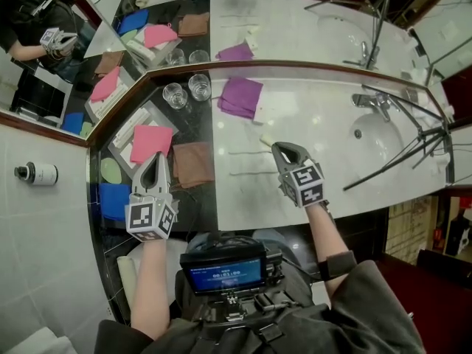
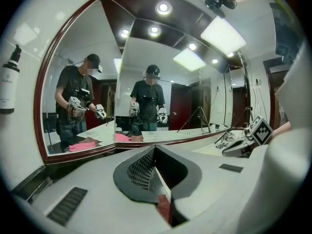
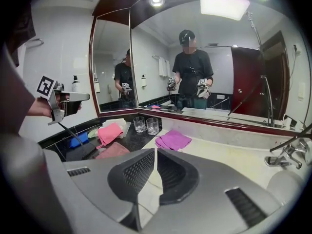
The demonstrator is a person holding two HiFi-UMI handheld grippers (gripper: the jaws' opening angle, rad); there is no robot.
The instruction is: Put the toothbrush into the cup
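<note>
Across a bathroom vanity under a wood-framed corner mirror (image 1: 295,28), glossy white marble (image 1: 332,175) is meeting polished black stone (image 1: 200,205), where a clear glass cup (image 1: 199,86) is standing. The toothbrush (image 1: 249,153), a thin pale stick, is lying flat on the marble, its long axis running left-right in the head view. Which end bears the bristles cannot be told. Just beside it, the right gripper (image 1: 284,150) is holding its fingers slightly parted, gripping nothing. On the left gripper (image 1: 156,158) they are pressing together, empty.

On the pale tabletop (image 1: 332,161) a purple cloth (image 1: 240,96) lies close to the mirror (image 1: 295,28), a pink cloth (image 1: 150,142) sits just beside a brown cloth (image 1: 193,164) on the dark section near a blue cloth (image 1: 114,200), and 1 basin (image 1: 369,147) with its faucet (image 1: 369,102) lies to the right.
</note>
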